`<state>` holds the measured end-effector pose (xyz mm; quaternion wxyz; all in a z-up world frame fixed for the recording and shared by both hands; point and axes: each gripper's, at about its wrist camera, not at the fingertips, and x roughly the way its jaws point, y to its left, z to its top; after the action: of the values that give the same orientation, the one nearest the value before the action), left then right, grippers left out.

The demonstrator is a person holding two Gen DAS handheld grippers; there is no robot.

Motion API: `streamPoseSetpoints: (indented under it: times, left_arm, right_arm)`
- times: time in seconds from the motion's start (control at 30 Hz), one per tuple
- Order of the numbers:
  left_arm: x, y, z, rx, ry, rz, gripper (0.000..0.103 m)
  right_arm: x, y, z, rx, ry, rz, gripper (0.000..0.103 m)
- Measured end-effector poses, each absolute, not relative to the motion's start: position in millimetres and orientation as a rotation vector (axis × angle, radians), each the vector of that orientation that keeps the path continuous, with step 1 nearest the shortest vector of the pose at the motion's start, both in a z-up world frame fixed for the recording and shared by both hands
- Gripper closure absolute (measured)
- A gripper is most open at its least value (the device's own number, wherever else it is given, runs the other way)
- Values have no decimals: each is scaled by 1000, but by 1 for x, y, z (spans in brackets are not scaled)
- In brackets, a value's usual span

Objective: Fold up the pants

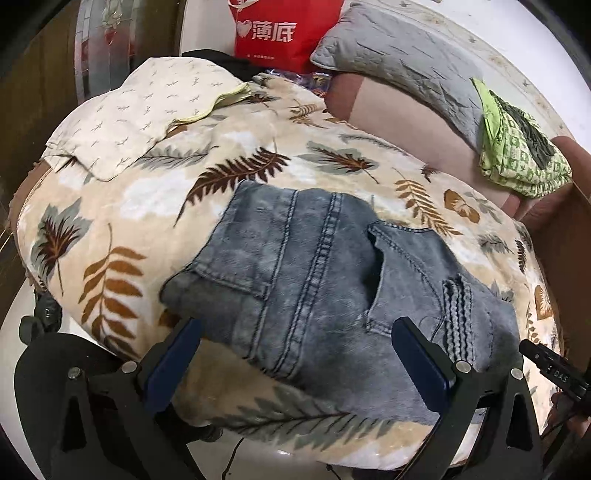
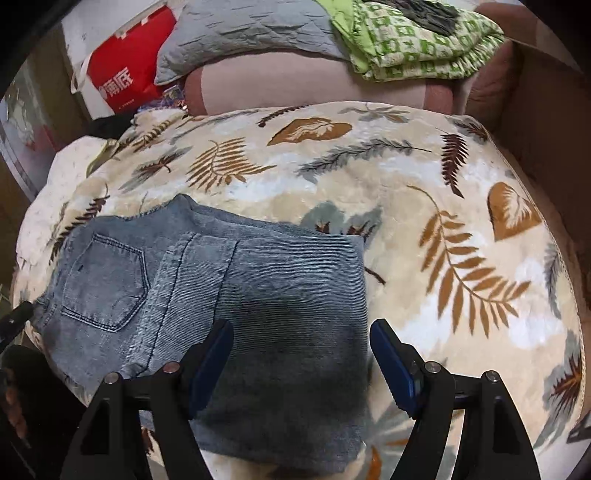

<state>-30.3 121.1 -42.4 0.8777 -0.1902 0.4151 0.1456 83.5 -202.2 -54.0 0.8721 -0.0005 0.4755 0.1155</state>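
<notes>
Setting: bed or couch covered by a cream blanket [image 1: 122, 221] printed with brown, tan and grey leaves; pale floor shows below its near edge.
Far left: a cream cloth [image 1: 122, 110] with small grey marks lies on the blanket's back corner, a yellow-green edge along one side.
Bag: a red paper bag [image 1: 284, 29] stands behind the blanket; its top is cut off by the picture edge, so what it holds cannot be seen. White Chinese characters and a heart are printed on it; a smaller line below is too small to read.
Pillow: a grey quilted pillow [image 1: 399, 55] leans beside the bag on a pink cushion [image 1: 399, 118].
Green cloth: a folded green-and-white patterned cloth [image 1: 524, 162] rests on the cushion, a dark piece on top.
Pants: grey-blue jeans [image 2: 236, 295] lie folded into a compact stack at the blanket's near edge, back pocket up in the right wrist view.
Left gripper [image 1: 295, 354]: jaws spread wide above the jeans, gripping nothing.
Right gripper [image 2: 301, 354]: jaws spread wide over the jeans' right edge, gripping nothing.
Far right: a brown cardboard wall [image 2: 546, 122], only partly in view.
</notes>
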Motion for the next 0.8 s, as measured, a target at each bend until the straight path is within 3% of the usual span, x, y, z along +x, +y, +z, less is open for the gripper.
streamPoseSetpoints:
  times: [0.27, 0.67, 0.8]
  left_arm:
    - [-41, 131, -50, -457, 892, 301, 0]
    - [-60, 170, -81, -836, 901, 359, 0]
    - [-59, 173, -86, -852, 899, 364, 0]
  right_arm:
    - [97, -196, -99, -39, 1108, 212, 19]
    - [63, -185, -55, 99, 956, 368, 19]
    - [56, -149, -52, 119, 1009, 552, 19]
